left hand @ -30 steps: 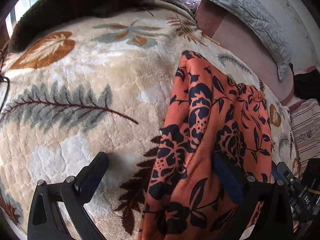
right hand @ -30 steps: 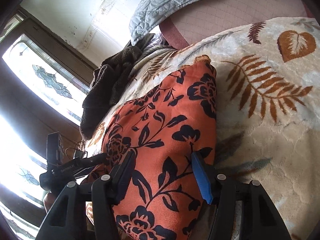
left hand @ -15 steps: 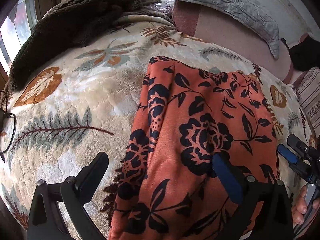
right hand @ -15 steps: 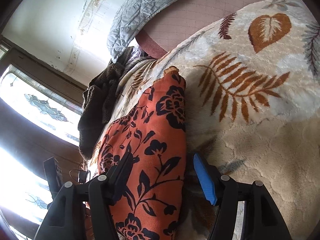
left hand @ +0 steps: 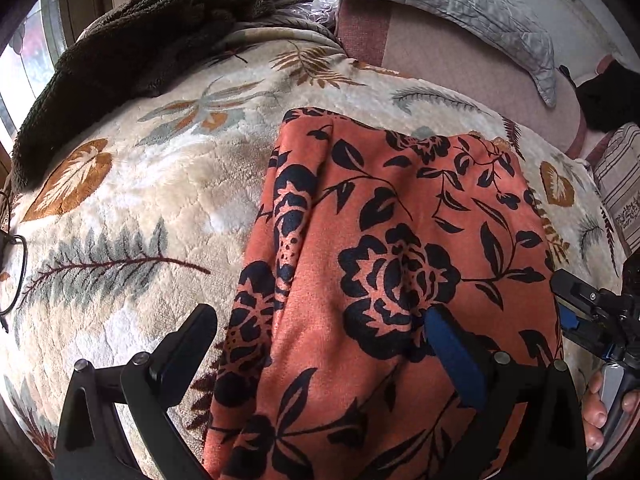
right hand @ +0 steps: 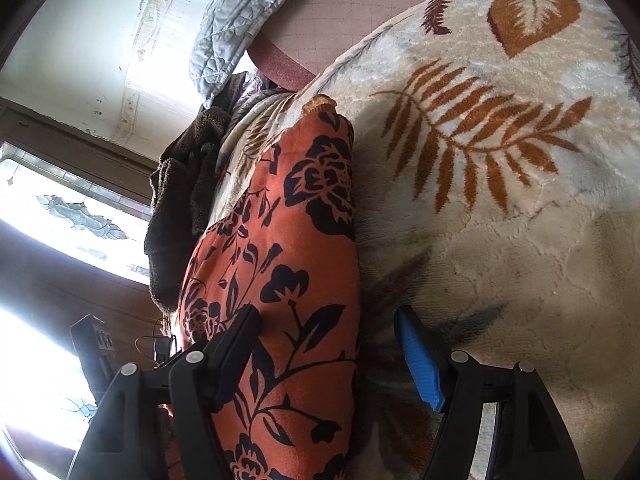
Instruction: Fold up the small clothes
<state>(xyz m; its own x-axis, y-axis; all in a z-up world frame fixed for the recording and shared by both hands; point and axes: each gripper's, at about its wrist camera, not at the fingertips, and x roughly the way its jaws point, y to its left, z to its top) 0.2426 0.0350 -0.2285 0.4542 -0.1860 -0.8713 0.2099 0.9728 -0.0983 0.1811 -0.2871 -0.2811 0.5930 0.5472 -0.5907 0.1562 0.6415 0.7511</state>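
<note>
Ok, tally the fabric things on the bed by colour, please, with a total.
Orange floral garment: 1
Cream leaf-print blanket: 1
Dark brown fleece: 1
Grey quilted pillow: 1
Striped cloth: 1
Total: 5

One orange floral garment [left hand: 392,264] on bed. One leaf-print blanket [left hand: 132,200]. One dark brown fleece [left hand: 132,32], 11 o'clock. One grey quilted pillow [left hand: 460,4], 1 o'clock. One striped cushion [left hand: 620,184], 3 o'clock. Two claws: left claw [left hand: 324,348], right claw [right hand: 328,348].
</note>
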